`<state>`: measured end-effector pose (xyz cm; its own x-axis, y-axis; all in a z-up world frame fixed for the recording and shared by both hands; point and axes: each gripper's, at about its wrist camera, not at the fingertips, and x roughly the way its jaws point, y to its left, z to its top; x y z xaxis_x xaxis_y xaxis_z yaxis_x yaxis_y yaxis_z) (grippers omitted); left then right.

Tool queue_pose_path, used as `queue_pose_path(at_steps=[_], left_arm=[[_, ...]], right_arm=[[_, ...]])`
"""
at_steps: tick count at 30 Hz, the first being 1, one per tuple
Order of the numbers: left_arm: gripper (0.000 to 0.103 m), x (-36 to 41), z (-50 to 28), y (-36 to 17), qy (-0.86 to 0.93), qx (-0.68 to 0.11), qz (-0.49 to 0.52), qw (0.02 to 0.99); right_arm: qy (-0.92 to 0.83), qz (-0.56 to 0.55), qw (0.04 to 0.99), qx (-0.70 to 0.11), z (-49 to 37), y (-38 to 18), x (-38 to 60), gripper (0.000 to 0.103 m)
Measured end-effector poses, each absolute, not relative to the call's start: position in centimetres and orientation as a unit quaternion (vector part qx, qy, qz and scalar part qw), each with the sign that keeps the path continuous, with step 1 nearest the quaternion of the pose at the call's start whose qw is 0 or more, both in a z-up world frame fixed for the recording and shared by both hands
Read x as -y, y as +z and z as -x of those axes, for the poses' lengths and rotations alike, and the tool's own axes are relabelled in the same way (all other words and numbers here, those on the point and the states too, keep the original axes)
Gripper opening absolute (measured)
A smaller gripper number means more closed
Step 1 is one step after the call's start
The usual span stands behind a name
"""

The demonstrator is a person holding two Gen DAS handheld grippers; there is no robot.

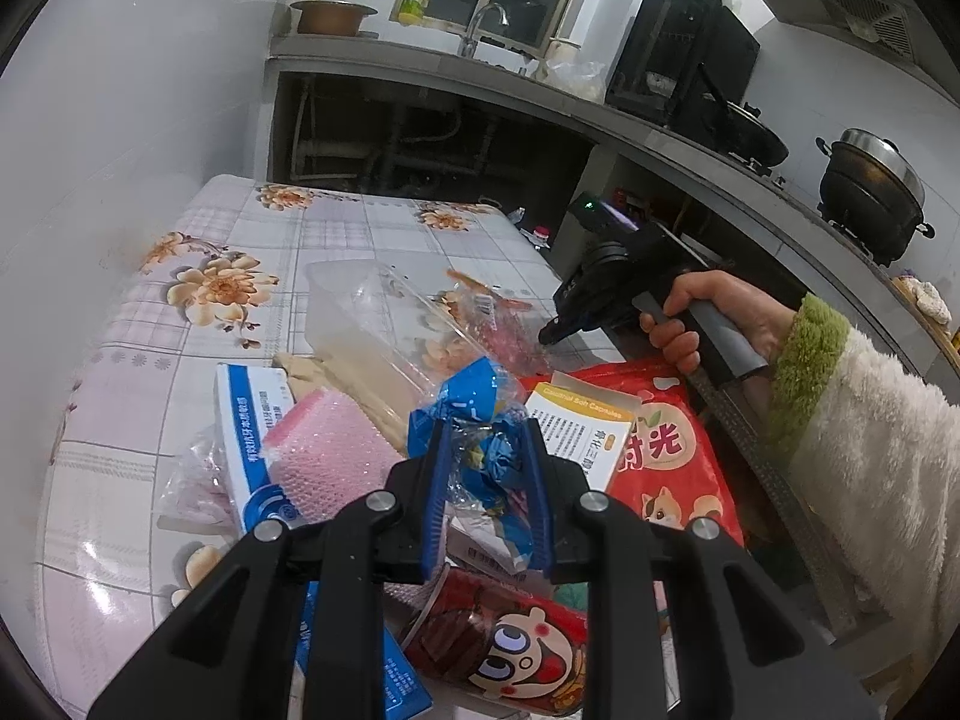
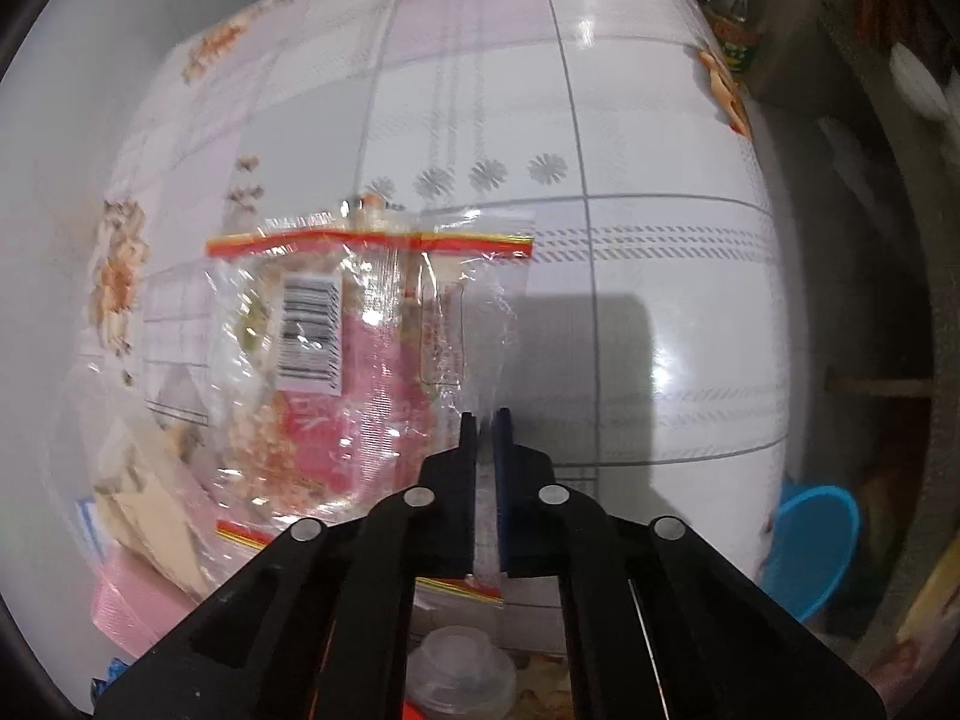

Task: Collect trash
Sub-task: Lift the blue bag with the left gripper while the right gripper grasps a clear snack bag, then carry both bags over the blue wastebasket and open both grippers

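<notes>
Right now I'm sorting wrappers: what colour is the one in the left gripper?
Blue, crumpled wrapper with clear plastic; the left wrist view shows it best.

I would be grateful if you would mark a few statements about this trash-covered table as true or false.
1. The left tool grips a crumpled blue wrapper. True.
2. The right tool has its jaws wide open. False: they are shut, with the tips at the edge of the clear bag.
3. The clear bag carries a barcode label. True.
4. The tablecloth is plain green. False: it is pale and checked, with orange flowers.
5. The blue wrapper lies flat on the table, untouched. False: it is pinched between the left tool's pads.
</notes>
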<state>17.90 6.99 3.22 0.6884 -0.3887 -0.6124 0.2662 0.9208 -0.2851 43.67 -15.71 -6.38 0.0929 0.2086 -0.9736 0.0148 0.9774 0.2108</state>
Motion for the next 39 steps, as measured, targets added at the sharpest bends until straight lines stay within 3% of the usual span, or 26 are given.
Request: queue_pose_path(at_steps=[12,21,31,39], left_arm=[[0.023,-7.8,-16.8,4.8,-0.163,-0.328,0.092,0.926],[0.023,-5.0,-15.0,7.3,-0.199,-0.298,0.083,0.930],[0.023,4.3,-14.6,9.2,-0.277,-0.300,0.045,0.912],[0.023,19.3,-16.2,9.6,-0.399,-0.352,-0.003,0.847]], right_arm=[[0.071,-0.114,0.838,-0.529,-40.2,3.9,16.9,0.001],[0.032,-0.138,0.888,-0.438,-33.3,11.5,23.9,0.001],[-0.028,-0.234,0.898,-0.371,-19.3,10.4,35.9,0.001],[-0.092,-0.318,0.871,-0.362,-9.5,3.6,43.7,0.001]])
